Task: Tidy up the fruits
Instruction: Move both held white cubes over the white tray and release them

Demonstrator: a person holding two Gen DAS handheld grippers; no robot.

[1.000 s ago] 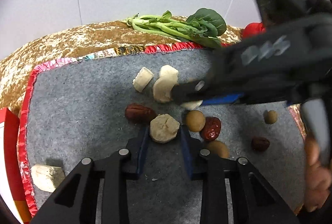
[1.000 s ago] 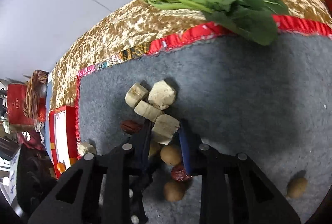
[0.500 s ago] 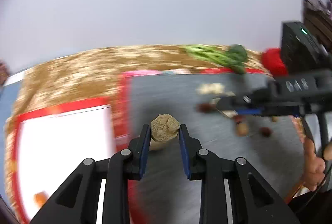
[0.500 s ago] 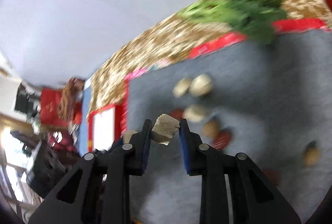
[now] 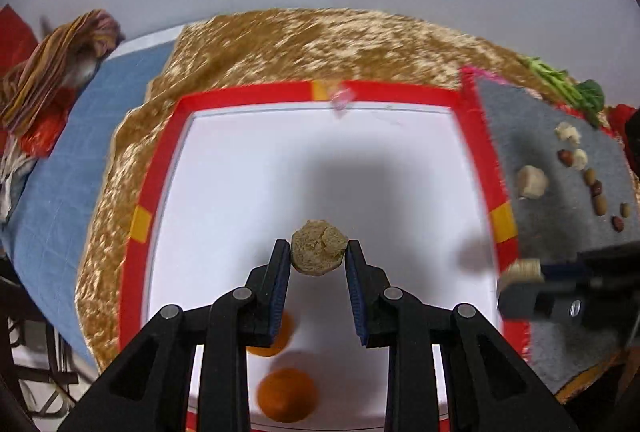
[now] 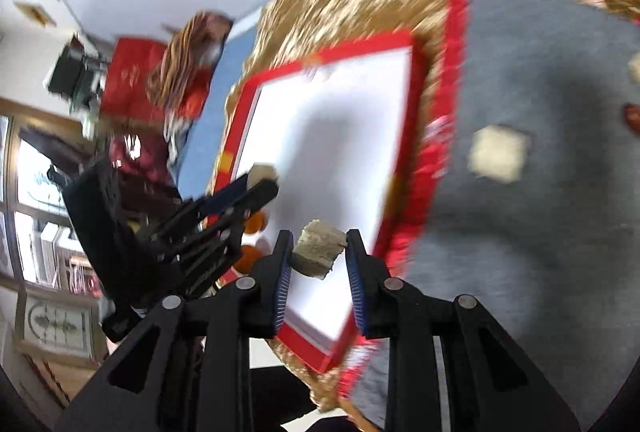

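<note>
Jaws of the left gripper point(image 5: 319, 258) pinched a round tan chunk point(image 5: 319, 247) over the white tray point(image 5: 240, 168), those of the right gripper point(image 6: 317, 252) a blocky piece point(image 6: 318, 249) at centre frame, while two oranges point(image 5: 286, 394) sat in the tray and many pieces remained on the grey mat point(image 5: 560, 232) at right.

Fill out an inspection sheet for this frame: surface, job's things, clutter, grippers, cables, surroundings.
Surface: gold crushed-velvet cloth; on it a grey felt mat and a red-rimmed white tray.
Job's things: round beige chunk and squarish beige chunk, both held; two orange fruits in the tray; more beige chunks and brown and red round fruits on the mat.
Clutter: leafy green vegetable beyond the mat.
Grippers: left gripper shut on the round chunk over the tray; right gripper shut on the squarish chunk near the tray's edge.
Cables: nothing seen.
Surroundings: striped cloth bundle, blue cloth, white wall.
</note>
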